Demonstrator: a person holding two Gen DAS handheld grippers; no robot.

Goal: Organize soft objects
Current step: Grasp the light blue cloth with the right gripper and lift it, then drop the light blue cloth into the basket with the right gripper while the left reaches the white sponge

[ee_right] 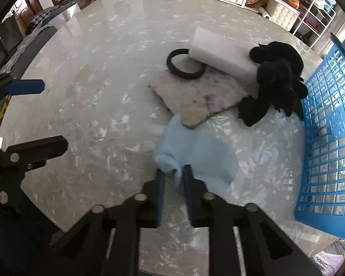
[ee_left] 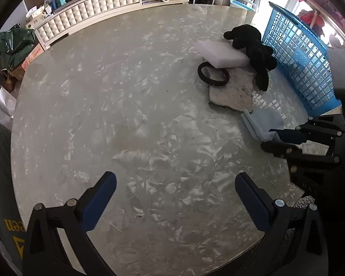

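A light blue cloth (ee_right: 195, 151) lies on the marble table, and my right gripper (ee_right: 174, 172) is shut on its near folded edge. The left wrist view shows the same cloth (ee_left: 262, 124) with the right gripper (ee_left: 276, 139) pinching it from the right. Beyond it lie a grey felt pad (ee_right: 195, 96), a black ring (ee_right: 185, 64), a white foam block (ee_right: 220, 50) and a black plush toy (ee_right: 276, 80). A blue plastic basket (ee_right: 329, 126) stands at the right. My left gripper (ee_left: 174, 184) hovers open over bare table, nothing between its fingers.
The round marble table (ee_left: 103, 92) has its near edge close below both grippers. A white tufted cabinet (ee_left: 92, 7) with clutter on it runs along the far side. Green bags and boxes (ee_left: 13, 43) sit on the floor at the left.
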